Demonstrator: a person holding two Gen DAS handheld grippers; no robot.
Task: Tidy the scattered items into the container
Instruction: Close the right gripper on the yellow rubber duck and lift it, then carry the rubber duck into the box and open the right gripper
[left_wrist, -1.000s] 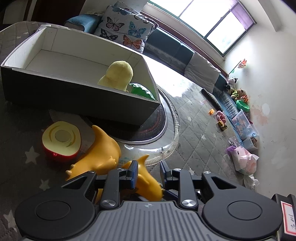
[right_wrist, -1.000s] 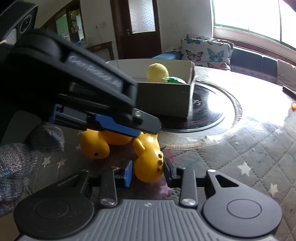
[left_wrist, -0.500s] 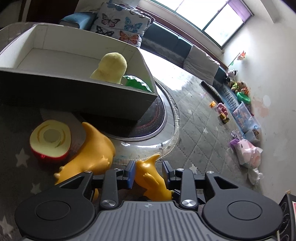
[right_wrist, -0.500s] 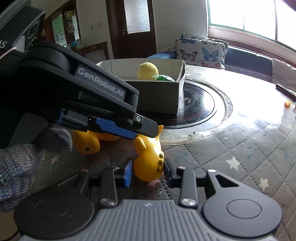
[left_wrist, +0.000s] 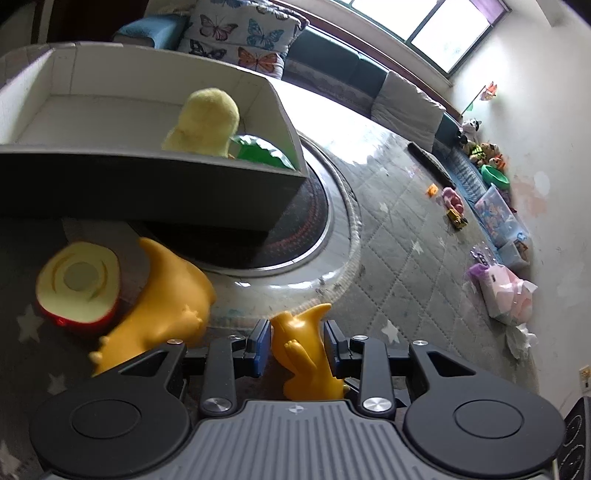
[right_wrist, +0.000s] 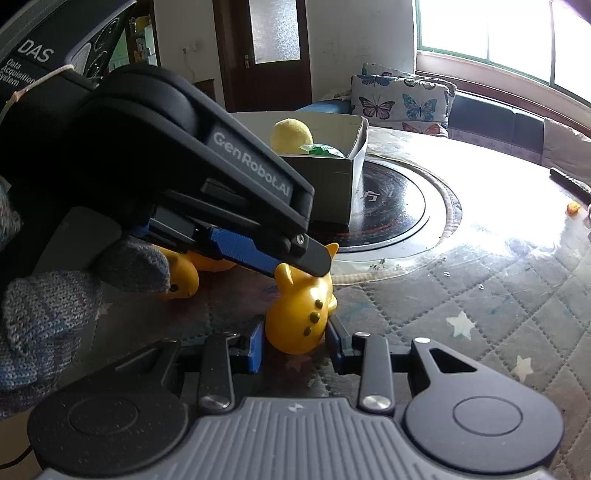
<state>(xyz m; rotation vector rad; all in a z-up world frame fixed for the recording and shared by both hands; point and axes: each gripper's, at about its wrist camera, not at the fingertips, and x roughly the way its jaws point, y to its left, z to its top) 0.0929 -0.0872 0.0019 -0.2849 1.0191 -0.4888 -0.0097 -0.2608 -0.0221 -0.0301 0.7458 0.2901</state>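
A small yellow dinosaur toy (left_wrist: 304, 350) lies on the table between the blue pads of my left gripper (left_wrist: 297, 345), which is open around its tail end. The toy's head end (right_wrist: 301, 314) sits between the pads of my right gripper (right_wrist: 295, 343), also open around it. The left gripper (right_wrist: 258, 254) reaches in from the left above the toy in the right wrist view. A larger yellow dinosaur (left_wrist: 166, 306) and a half apple toy (left_wrist: 79, 282) lie to the left. The grey box (left_wrist: 147, 184) behind them holds a yellow plush (left_wrist: 205, 122) and a green toy (left_wrist: 264, 153).
The box stands partly on a round black turntable (left_wrist: 310, 221) set in the quilted star-pattern table cover (left_wrist: 399, 266). A small orange piece (right_wrist: 572, 208) lies at the far right of the table. A bench with butterfly cushions (right_wrist: 402, 99) runs behind.
Both grippers have shifted in along the small yellow dinosaur, which now sits more squarely between each pair of pads. The toy has stayed on the table.
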